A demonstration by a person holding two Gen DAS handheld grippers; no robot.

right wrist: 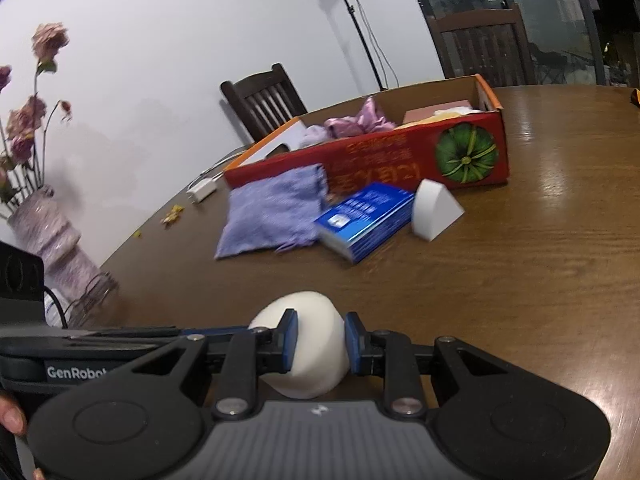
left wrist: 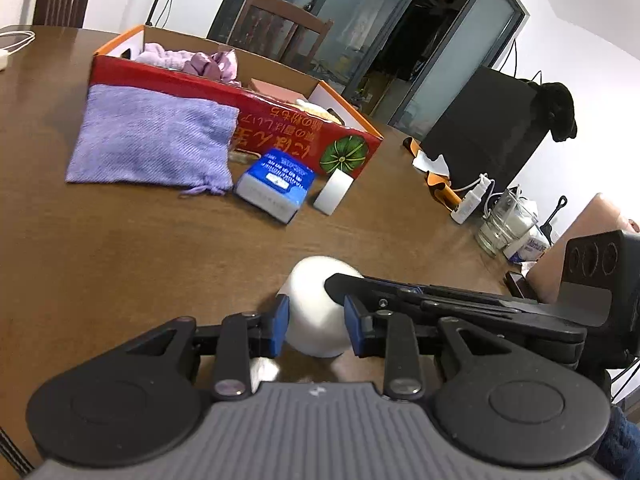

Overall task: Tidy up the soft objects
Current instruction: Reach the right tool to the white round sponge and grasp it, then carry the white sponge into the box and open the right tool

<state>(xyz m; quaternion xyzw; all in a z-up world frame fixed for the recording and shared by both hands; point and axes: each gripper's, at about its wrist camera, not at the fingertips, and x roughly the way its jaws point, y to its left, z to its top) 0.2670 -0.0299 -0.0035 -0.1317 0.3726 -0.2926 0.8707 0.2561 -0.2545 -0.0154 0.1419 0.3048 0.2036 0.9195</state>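
A brown wooden table fills both views. On its far part a long red cardboard box is set, open at the top, with a green pumpkin printed on one end; pink and lilac cloth is seen bunched inside it. Against the box's near wall a flat purple drawstring pouch is laid on the tabletop. Just beside the pouch a blue tissue pack is rested, and next to that a small white wedge-shaped sponge is stood near the pumpkin end.

Nearest the cameras, a white egg-shaped soft ball is held above the table, well apart from the box. It is gripped from both sides at once. The left gripper is closed narrowly on it, the blue pads pressed into its flanks so that the ball bulges forward beyond the fingertips. The right gripper is clamped on the same ball in like manner, its pads seen sunk slightly into the white surface. Each tool's black body is seen crossing the other's view from the side.
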